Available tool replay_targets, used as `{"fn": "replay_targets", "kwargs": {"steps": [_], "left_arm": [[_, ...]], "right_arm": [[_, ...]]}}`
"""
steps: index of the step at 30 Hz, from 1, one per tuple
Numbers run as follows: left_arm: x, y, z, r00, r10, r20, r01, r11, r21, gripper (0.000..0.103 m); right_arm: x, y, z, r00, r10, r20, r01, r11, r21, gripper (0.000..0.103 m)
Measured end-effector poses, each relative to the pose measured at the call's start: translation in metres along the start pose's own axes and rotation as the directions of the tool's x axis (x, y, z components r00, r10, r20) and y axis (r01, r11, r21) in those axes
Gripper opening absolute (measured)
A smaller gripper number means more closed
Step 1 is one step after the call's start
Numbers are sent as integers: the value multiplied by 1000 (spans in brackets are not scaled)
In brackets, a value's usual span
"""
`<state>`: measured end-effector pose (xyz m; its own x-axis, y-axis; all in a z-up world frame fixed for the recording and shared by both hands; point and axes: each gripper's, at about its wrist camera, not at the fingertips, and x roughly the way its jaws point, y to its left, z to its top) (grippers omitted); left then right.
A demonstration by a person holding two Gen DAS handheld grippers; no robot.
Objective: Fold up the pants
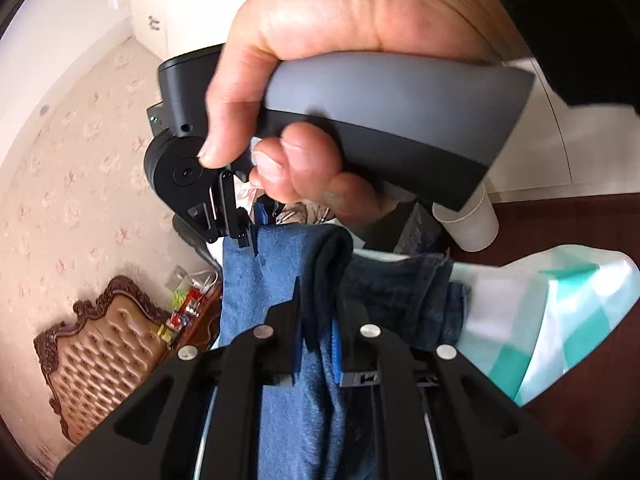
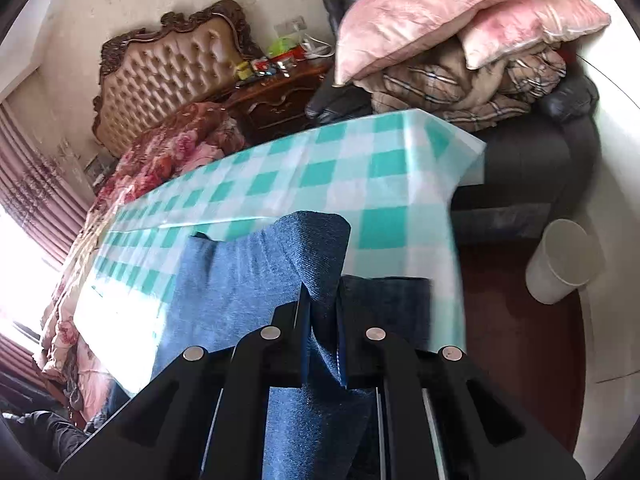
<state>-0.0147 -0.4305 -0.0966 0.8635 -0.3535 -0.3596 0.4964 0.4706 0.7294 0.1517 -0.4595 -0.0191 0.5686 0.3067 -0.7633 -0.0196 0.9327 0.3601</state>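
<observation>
Checked table (image 2: 360, 168) lay beyond both tongs; left tongs (image 1: 318, 320) and right tongs (image 2: 322, 320) each pinched the pants (image 2: 256, 280). Advice: keep edges level.

We can read no text, label, brand, number or sign on anything in either view; small marks are too blurred.

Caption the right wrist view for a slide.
Right gripper shut on blue pants, lifted above the teal checked tablecloth.
</observation>
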Motion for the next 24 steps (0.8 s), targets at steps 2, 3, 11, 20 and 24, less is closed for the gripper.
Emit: {"fn": "replay_targets", "kwargs": {"steps": [2,3,11,20,24], "left_arm": [[4,-16,-1,999,-29,-18,30,999,22,11],[11,-24,-4,998,-48,-34,49,998,36,12],[-10,30,-36,978,-208,1,204,958,-201,61],[59,210,-130,938,-344,-32,240,717,-655,23],[137,215,-164,864,-479,-155,272,704,-656,23]], "right_arm": [[15,-19,-7,999,-20,-37,21,999,28,11],[26,-29,-13,998,-29,-58,31,999,40,11],[22,-55,-31,987,-156,27,152,980,128,42],[-32,45,-85,842,-436,316,457,890,10,65],[8,50,-114,812,-531,243,545,838,12,64]]}}
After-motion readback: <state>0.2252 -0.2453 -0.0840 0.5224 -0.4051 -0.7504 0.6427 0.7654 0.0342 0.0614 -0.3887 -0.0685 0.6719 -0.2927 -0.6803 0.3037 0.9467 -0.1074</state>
